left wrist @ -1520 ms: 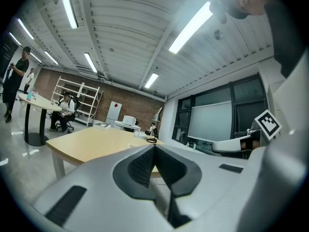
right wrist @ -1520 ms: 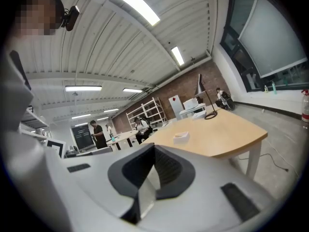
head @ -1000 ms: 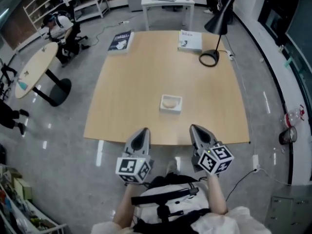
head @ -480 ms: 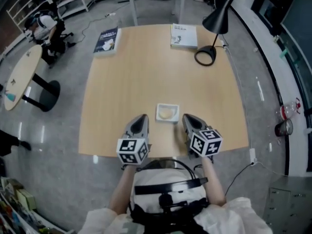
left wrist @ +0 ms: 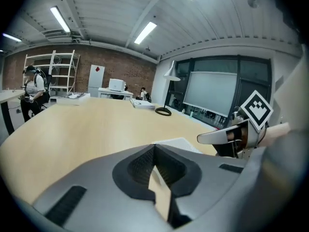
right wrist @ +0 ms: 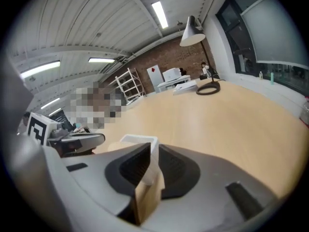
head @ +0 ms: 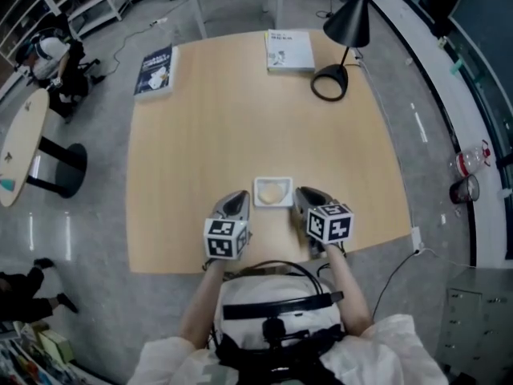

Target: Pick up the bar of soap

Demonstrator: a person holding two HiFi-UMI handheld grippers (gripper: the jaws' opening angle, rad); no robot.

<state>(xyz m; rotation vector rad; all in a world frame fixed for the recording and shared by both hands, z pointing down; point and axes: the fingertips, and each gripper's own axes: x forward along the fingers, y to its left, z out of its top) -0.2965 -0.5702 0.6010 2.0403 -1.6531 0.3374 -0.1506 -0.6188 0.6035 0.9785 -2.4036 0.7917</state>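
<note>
A cream bar of soap (head: pixel 274 190) lies in a small white square dish (head: pixel 262 201) near the front edge of the wooden table (head: pixel 240 119). My left gripper (head: pixel 235 204) sits just left of the dish, its jaw tips meeting with nothing in them. My right gripper (head: pixel 304 201) sits just right of the dish. Its jaws are opening, with a narrow gap and nothing between them. Through that gap in the right gripper view (right wrist: pixel 148 151) I see the dish (right wrist: pixel 140 140). In the left gripper view (left wrist: pixel 153 149) the dish (left wrist: pixel 178 143) lies ahead to the right.
A black desk lamp (head: pixel 341 30) stands at the far right corner, with a white book (head: pixel 289 50) beside it and a dark book (head: pixel 155 69) at the far left corner. A round side table (head: pixel 20 143) and a seated person (head: pixel 52 54) are off to the left.
Both grippers have moved forward from beyond the table's front edge to either side of the dish. The head view has come closer over the table.
</note>
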